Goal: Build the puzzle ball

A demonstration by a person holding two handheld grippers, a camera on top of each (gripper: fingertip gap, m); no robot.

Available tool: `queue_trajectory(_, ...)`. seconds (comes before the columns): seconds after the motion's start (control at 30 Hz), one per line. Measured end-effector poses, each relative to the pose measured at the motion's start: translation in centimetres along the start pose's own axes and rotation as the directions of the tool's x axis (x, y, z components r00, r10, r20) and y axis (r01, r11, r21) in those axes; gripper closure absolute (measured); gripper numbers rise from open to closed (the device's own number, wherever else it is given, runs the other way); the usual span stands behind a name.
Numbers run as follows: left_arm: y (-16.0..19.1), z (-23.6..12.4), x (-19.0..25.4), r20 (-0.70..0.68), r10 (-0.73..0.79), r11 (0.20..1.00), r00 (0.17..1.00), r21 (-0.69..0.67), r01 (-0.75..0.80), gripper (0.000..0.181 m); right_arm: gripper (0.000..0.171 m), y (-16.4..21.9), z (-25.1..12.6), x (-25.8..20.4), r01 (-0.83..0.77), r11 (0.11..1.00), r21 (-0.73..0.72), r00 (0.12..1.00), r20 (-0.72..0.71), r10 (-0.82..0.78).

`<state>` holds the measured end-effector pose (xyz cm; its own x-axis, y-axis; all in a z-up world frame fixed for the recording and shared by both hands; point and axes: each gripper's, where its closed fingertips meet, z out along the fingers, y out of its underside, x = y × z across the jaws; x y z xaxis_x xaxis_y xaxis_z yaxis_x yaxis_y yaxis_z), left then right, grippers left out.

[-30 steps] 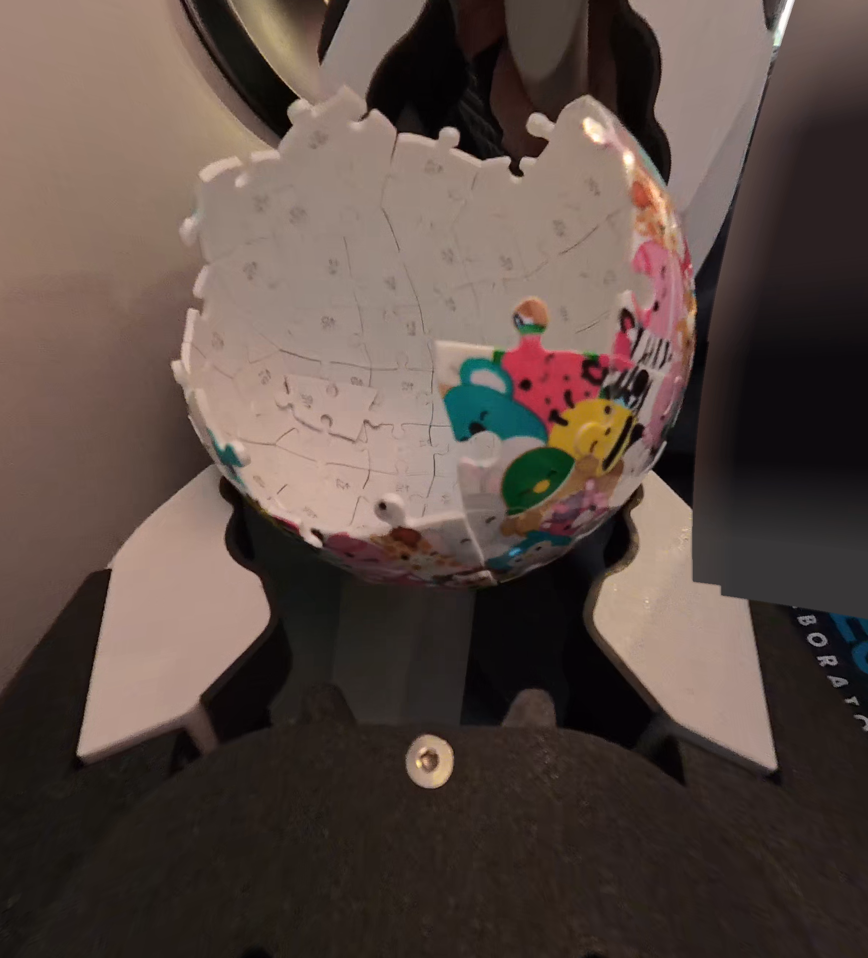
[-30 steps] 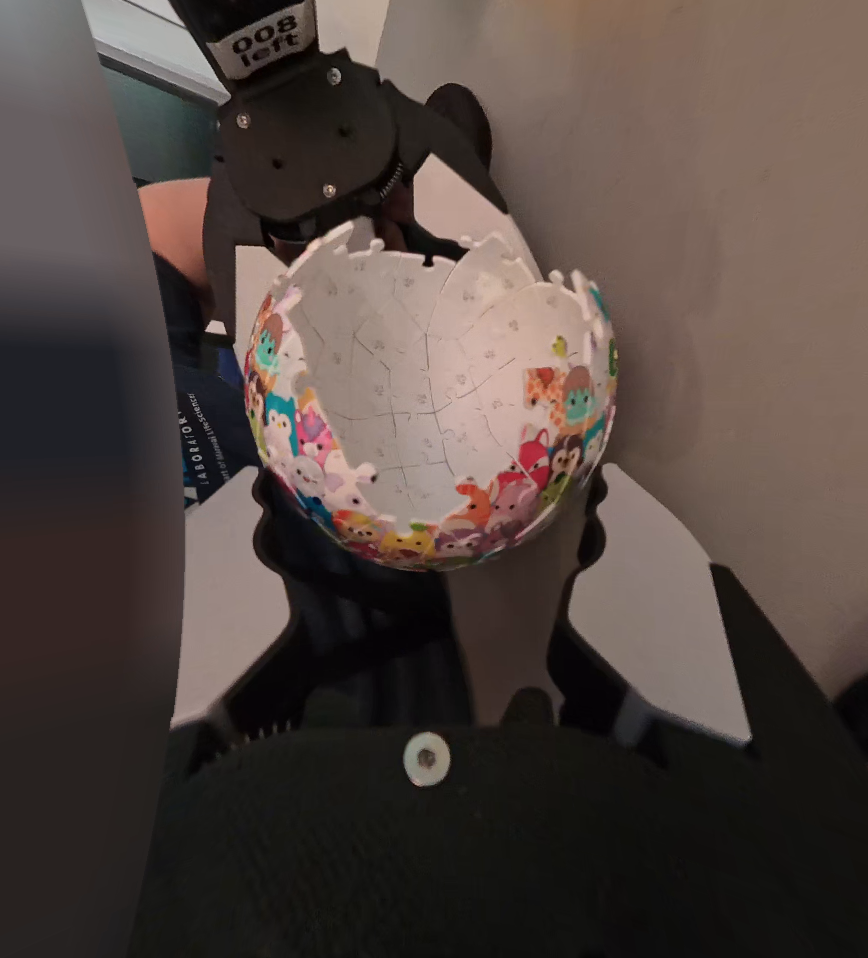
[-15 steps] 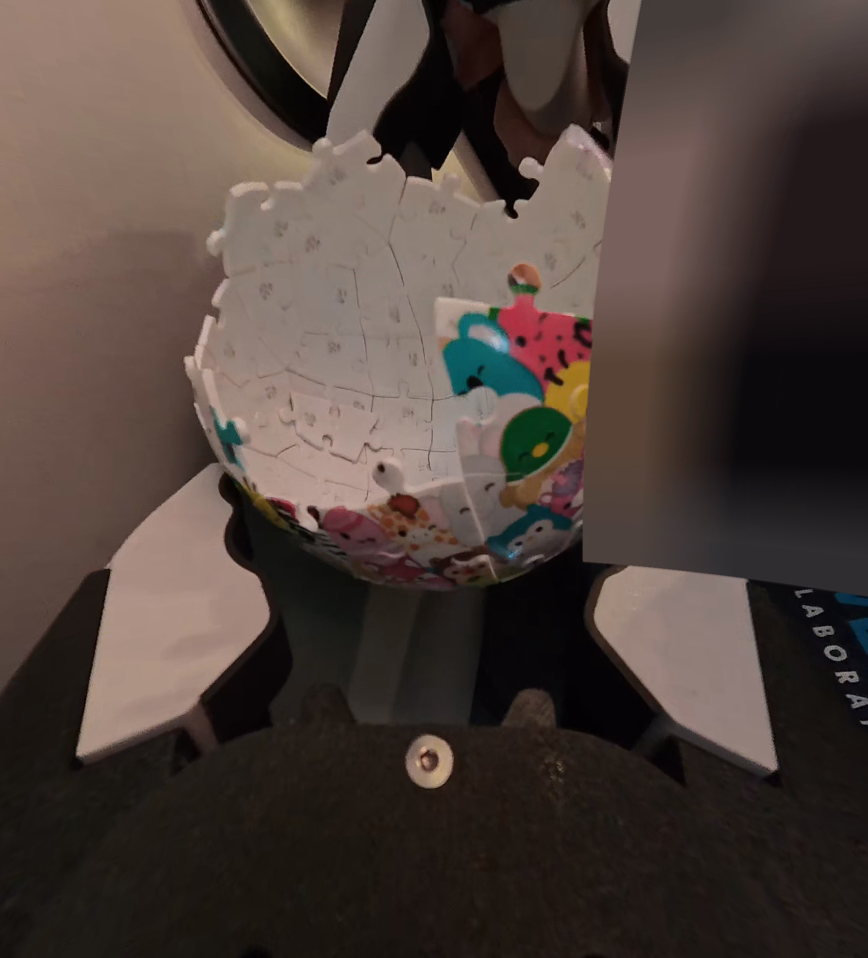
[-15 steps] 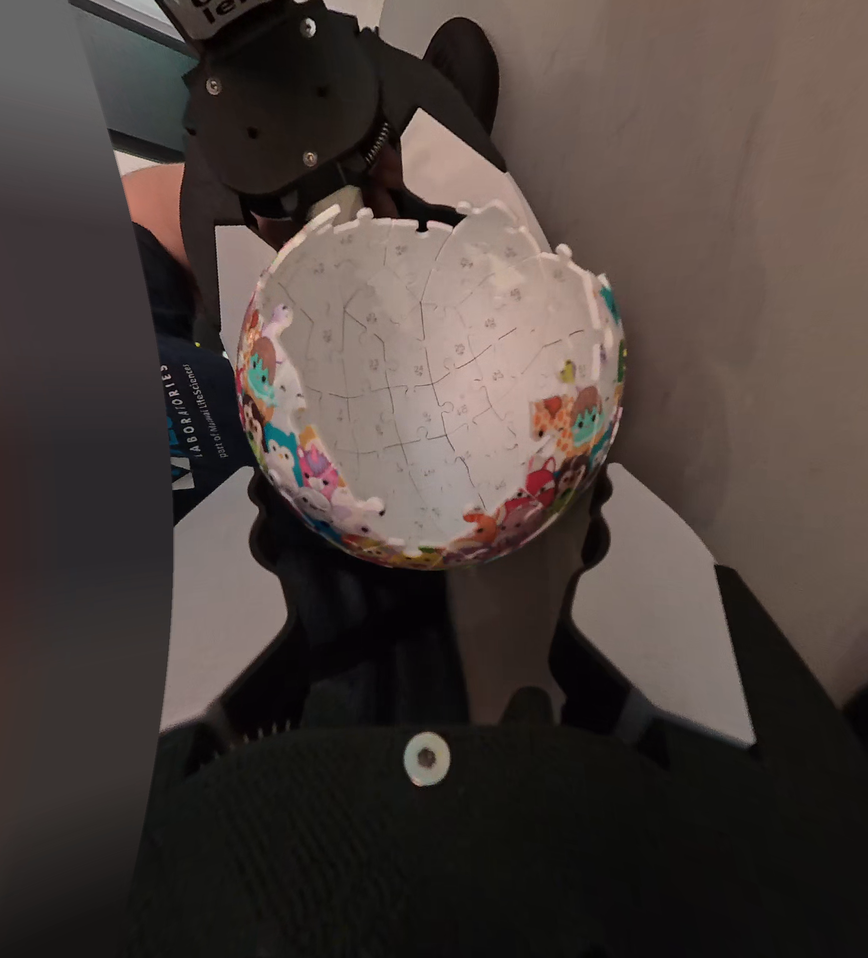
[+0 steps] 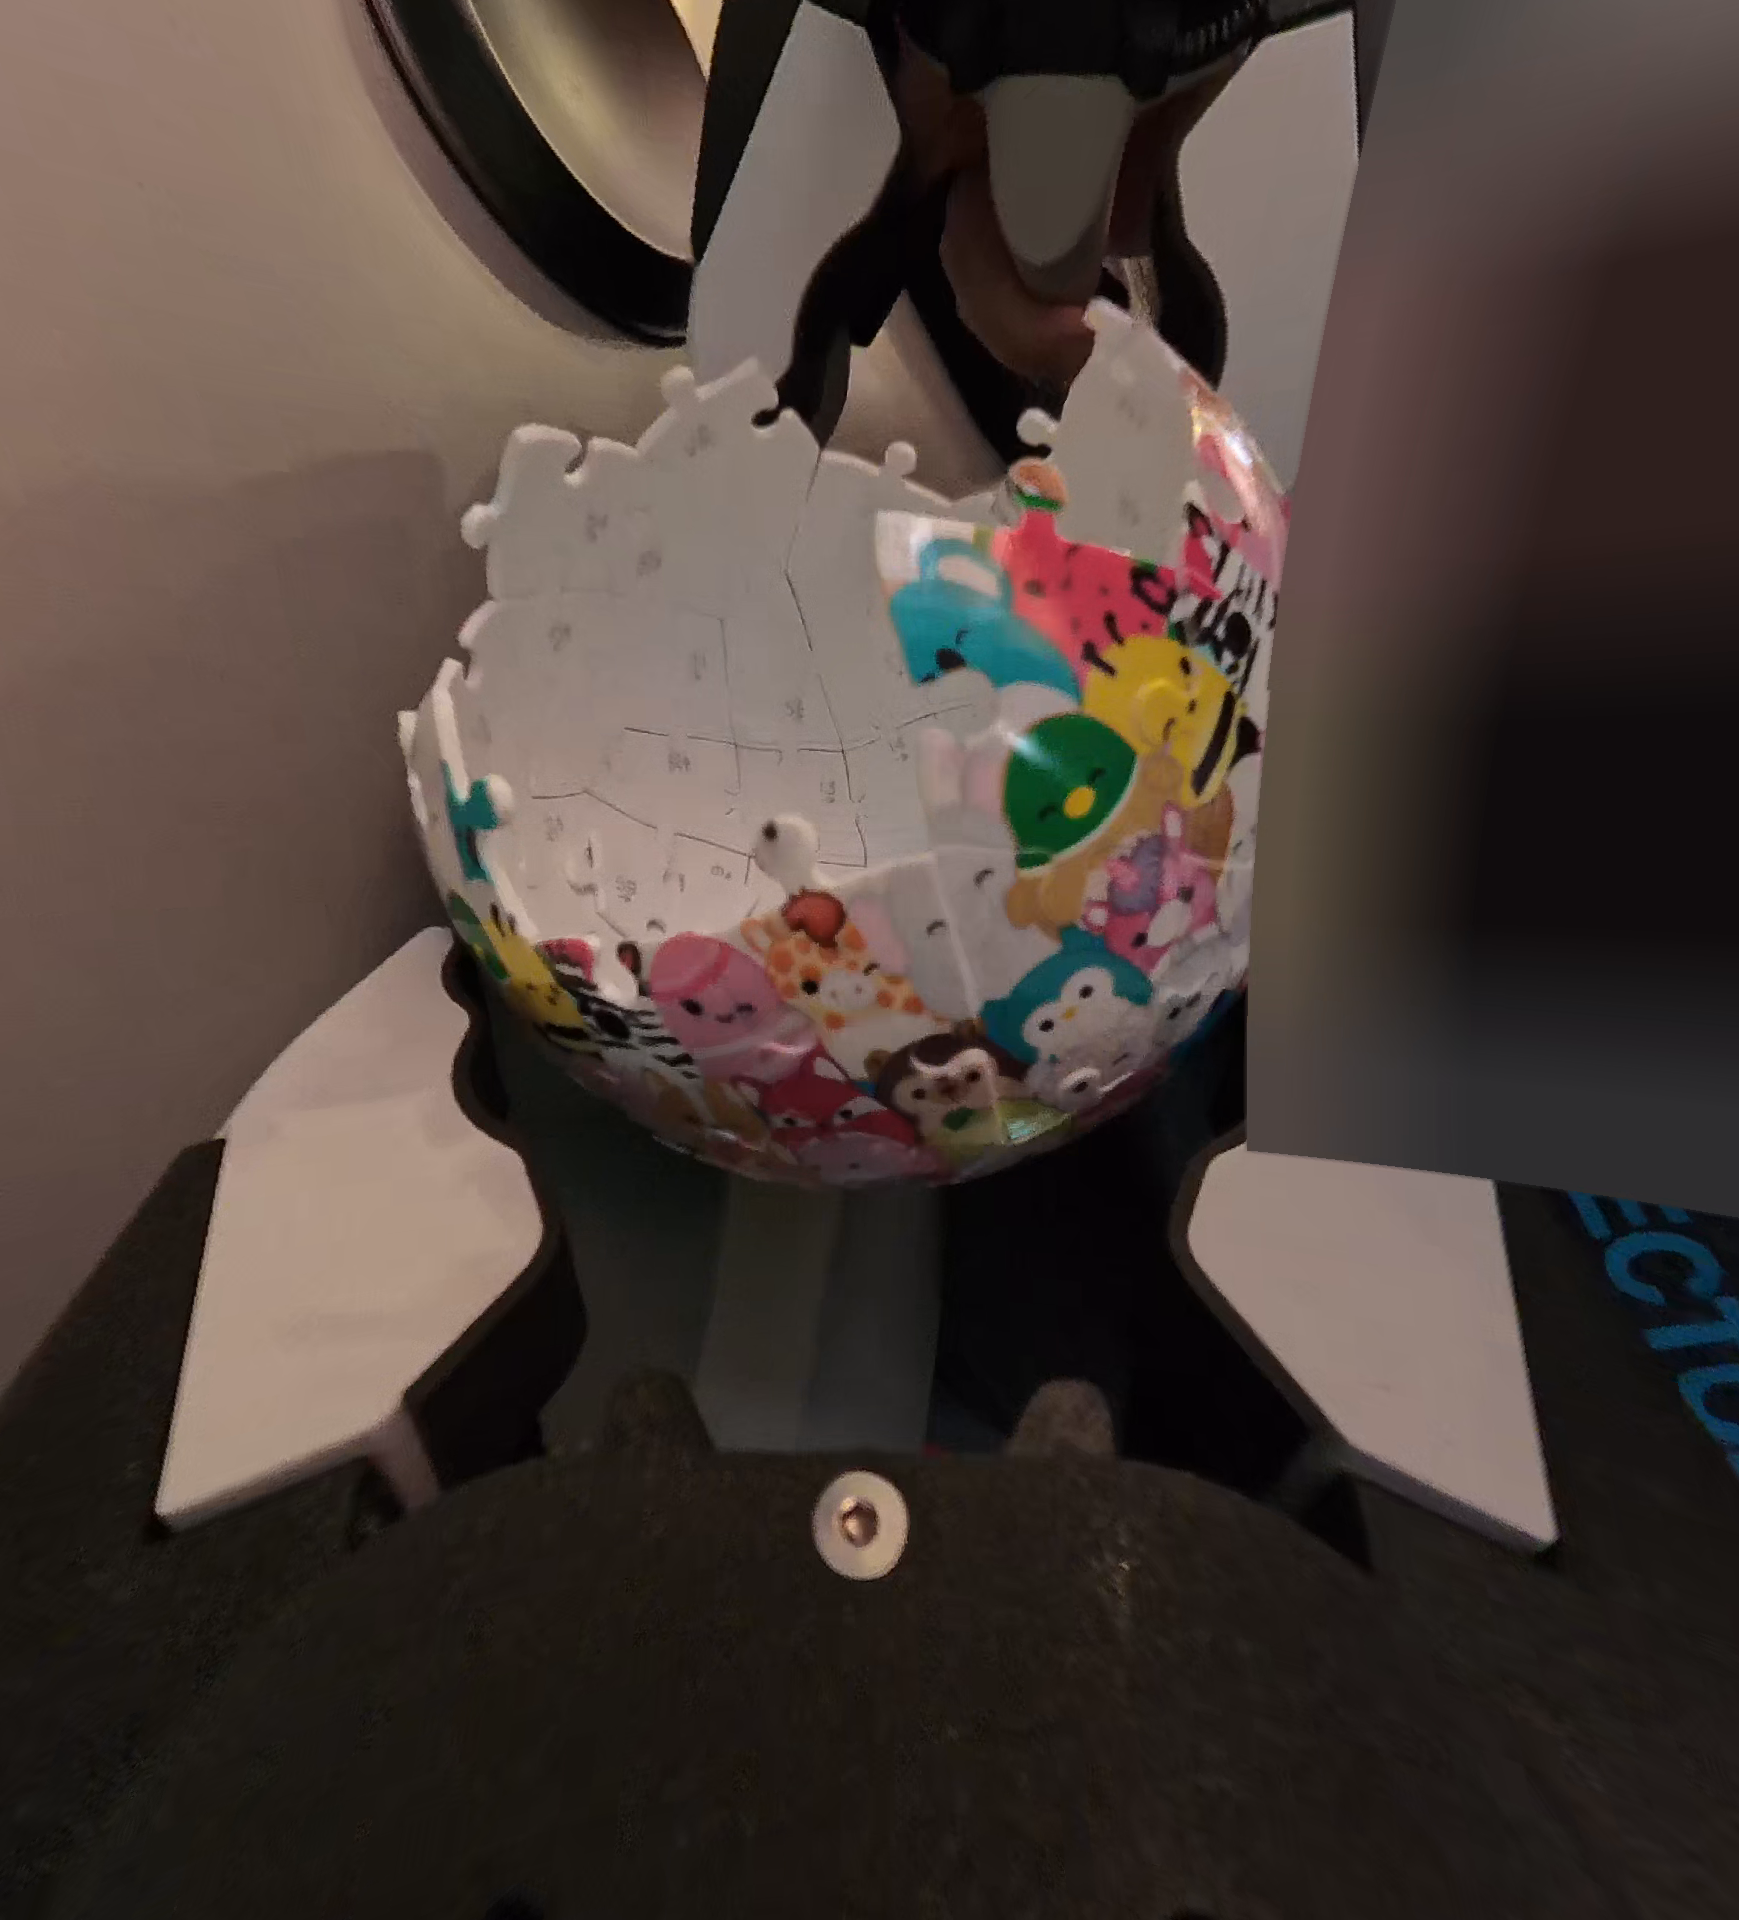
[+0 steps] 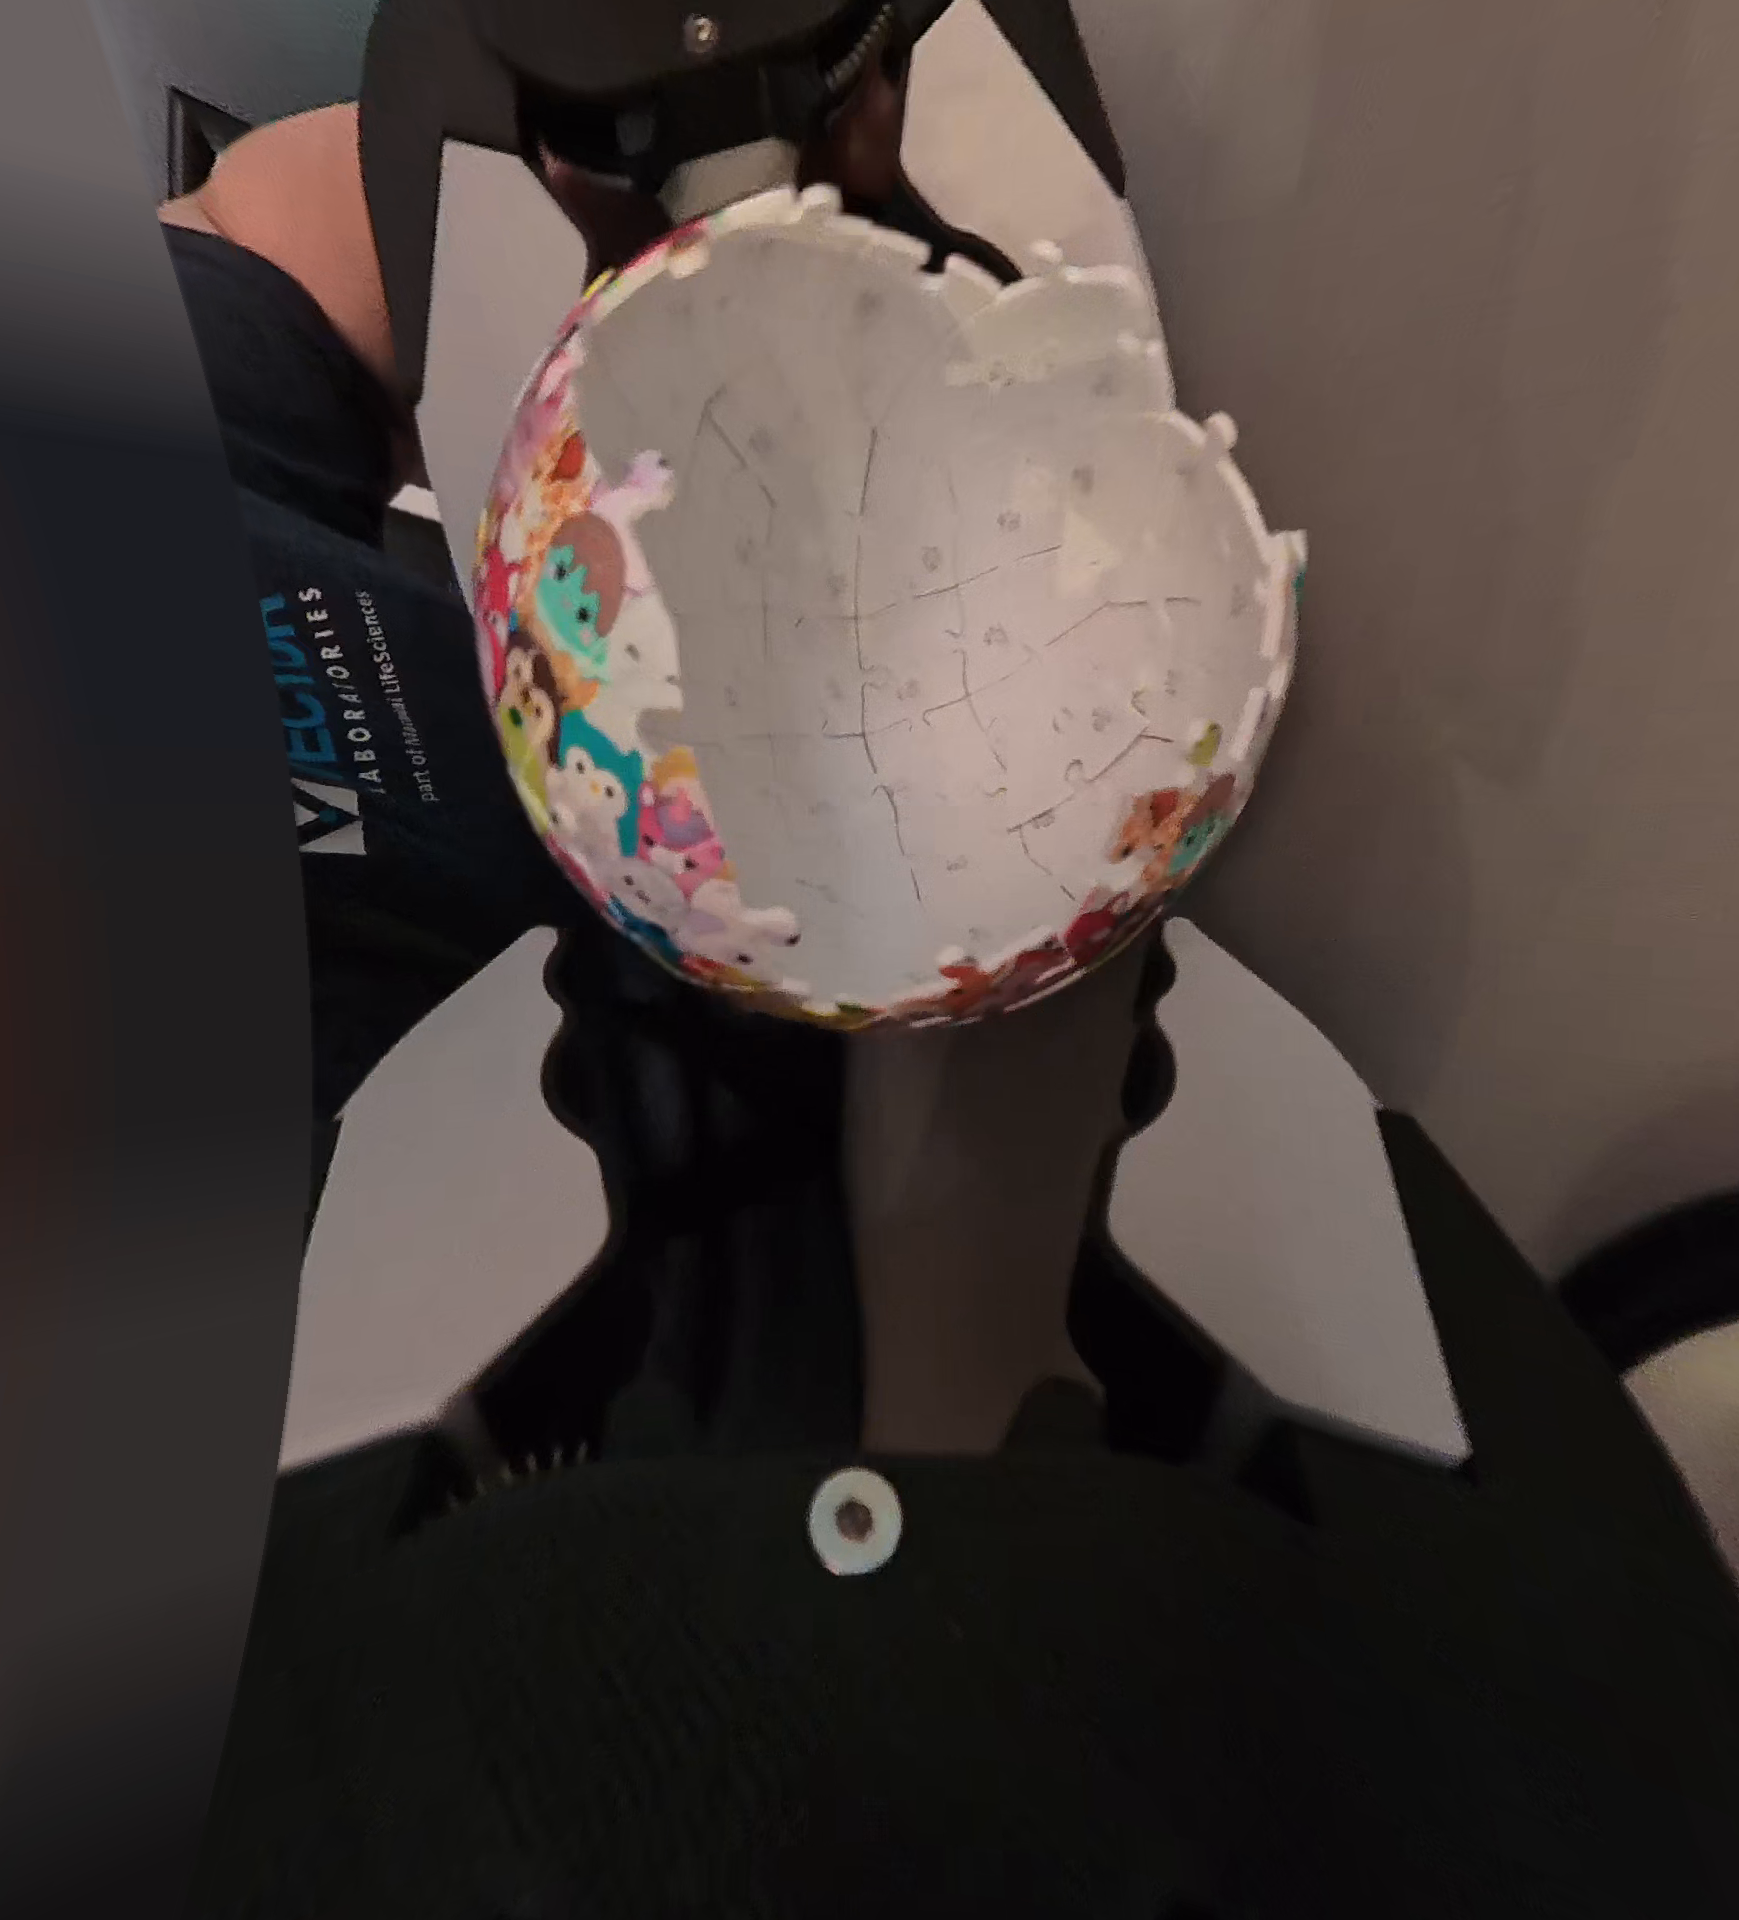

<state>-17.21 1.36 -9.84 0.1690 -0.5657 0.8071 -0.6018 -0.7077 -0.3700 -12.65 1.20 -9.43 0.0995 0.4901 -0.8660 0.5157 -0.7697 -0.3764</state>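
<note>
The half-built puzzle ball (image 5: 699, 665) is an open shell, white inside, with bright cartoon animals outside. It is held up in the air between both grippers. My left gripper (image 5: 844, 1039) has its fingers spread wide and clamps the ball's coloured underside at the fingertips. My right gripper (image 6: 854, 956) grips the ball (image 6: 906, 623) from the opposite side, with the white hollow facing its camera. The right gripper's fingers (image 5: 771, 187) reach the ball's far rim in the left wrist view. The left gripper's fingers (image 6: 392, 208) pass behind the ball in the right wrist view.
A person in a dark shirt with a printed logo (image 6: 345, 665) stands close beside the ball; the shirt also shows in the left wrist view (image 5: 1727, 1351). A beige wall (image 5: 117, 520) is behind. A round dark-rimmed object (image 5: 532, 156) is at top left.
The ball has turned in the grip. More of its coloured outside now faces the left camera, and its white hollow faces the right camera more squarely and looks larger.
</note>
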Motion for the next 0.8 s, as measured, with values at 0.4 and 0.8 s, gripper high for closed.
queue_trajectory(0.4,0.0,-1.4,-0.6,-0.143,-0.023,0.995,0.989,-0.098,0.009,0.049,0.072,0.5,-0.7,1.4,0.329,0.943,-0.051,0.941,-0.062,-0.332)
queue_trajectory(0.8,0.3,-2.1,-1.0,-0.178,0.053,0.978,0.983,-0.192,-0.087,0.049,0.077,-0.7,-1.0,0.1,0.497,0.865,0.074,0.868,-0.043,-0.495)
